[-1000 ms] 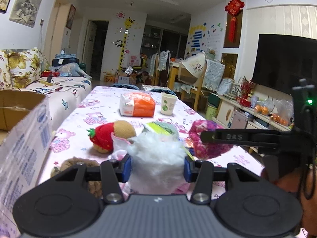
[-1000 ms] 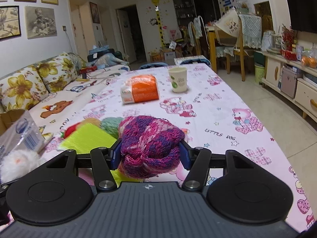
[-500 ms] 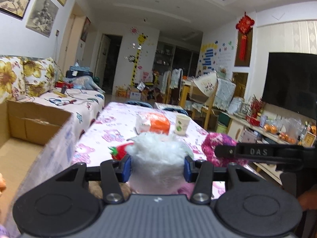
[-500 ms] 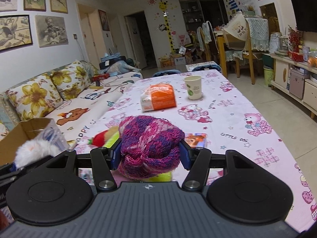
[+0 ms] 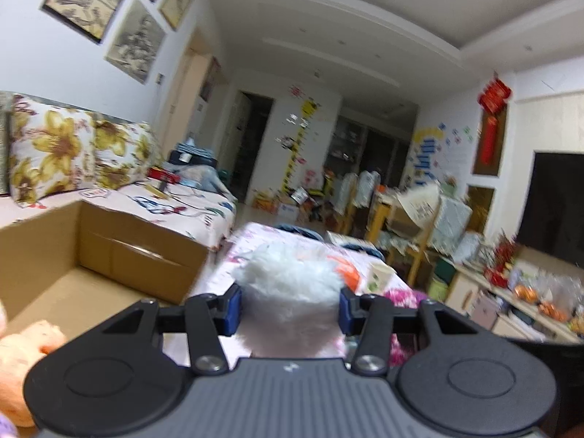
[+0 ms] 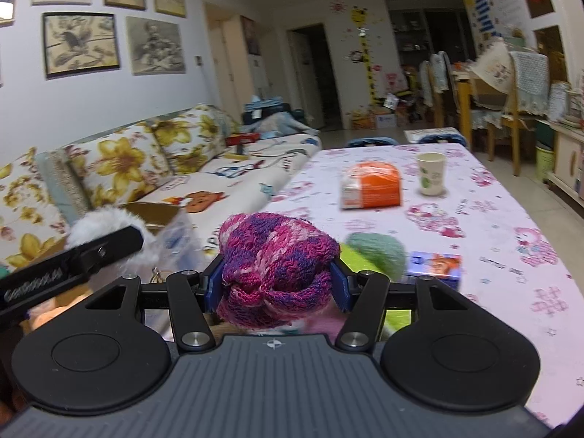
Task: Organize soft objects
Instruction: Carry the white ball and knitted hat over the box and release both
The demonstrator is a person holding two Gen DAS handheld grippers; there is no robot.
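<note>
My left gripper (image 5: 288, 310) is shut on a white fluffy toy (image 5: 288, 284), held in the air at the right edge of an open cardboard box (image 5: 109, 252). A peach plush (image 5: 25, 343) lies in the box at the lower left. My right gripper (image 6: 273, 281) is shut on a pink and purple knitted hat (image 6: 273, 255), raised above the table (image 6: 492, 226). The white fluffy toy (image 6: 106, 222) and the left gripper's finger also show at the left of the right wrist view. A green yarn ball (image 6: 379, 252) lies on the table behind the hat.
On the table stand an orange packet (image 6: 372, 186), a paper cup (image 6: 430, 173) and a small blue box (image 6: 434, 268). A flowered sofa (image 6: 127, 160) runs along the left wall. Chairs and a sideboard stand at the far right.
Both grippers have risen and moved left with their loads. The left gripper now hangs by the cardboard box, whose inside and a peach plush have come into view.
</note>
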